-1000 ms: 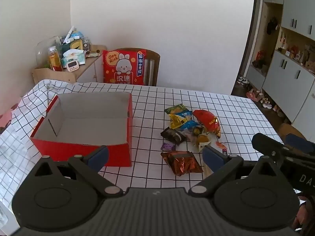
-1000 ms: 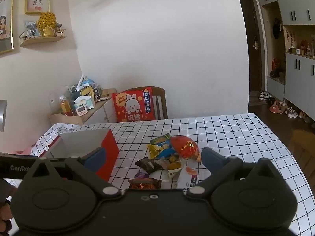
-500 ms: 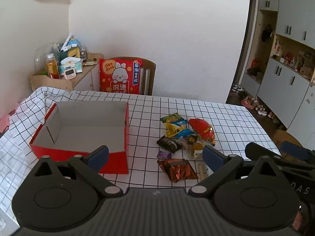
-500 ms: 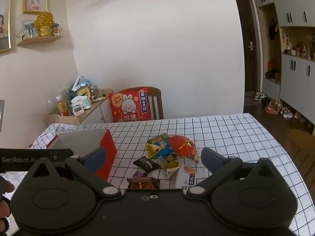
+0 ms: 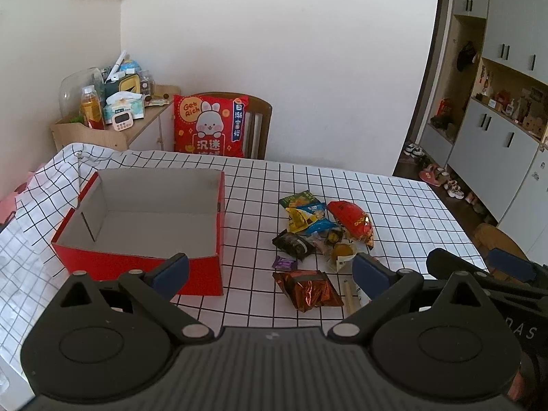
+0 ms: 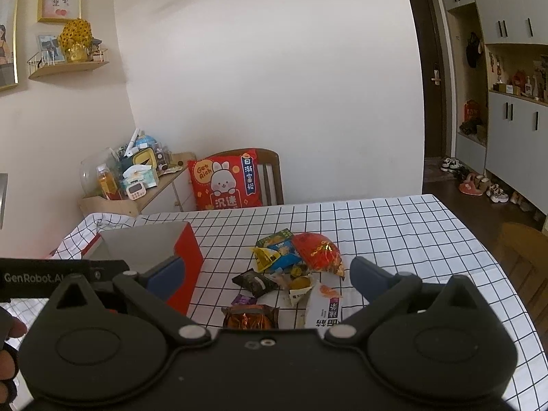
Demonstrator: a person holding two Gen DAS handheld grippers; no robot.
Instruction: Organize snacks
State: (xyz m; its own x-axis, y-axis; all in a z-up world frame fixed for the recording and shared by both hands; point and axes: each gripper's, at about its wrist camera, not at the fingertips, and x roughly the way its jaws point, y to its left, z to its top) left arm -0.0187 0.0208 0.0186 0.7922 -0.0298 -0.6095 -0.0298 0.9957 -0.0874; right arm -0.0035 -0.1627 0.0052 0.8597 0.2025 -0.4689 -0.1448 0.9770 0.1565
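Both grippers hovering spread wide, holding nothing: left gripper [image 5: 270, 270], right gripper [image 6: 265, 274]. Snack pile [image 5: 318, 233] lying loose on checked tablecloth [image 5: 394, 198], just right of empty red box [image 5: 137, 267]. Copper foil packet [image 5: 306, 289] sitting nearest, long axis running left-right, between left fingers. Likely left arm picking first, box lying to its left.

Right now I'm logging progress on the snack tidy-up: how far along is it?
Nothing looks done: the red box shows only its bare grey inside. Nothing is in hand: the left gripper and right gripper are both open and hold nothing, above the table. Everything is left: the snack pile, including the red bag and the copper packet, lies on the checked cloth beside the box.
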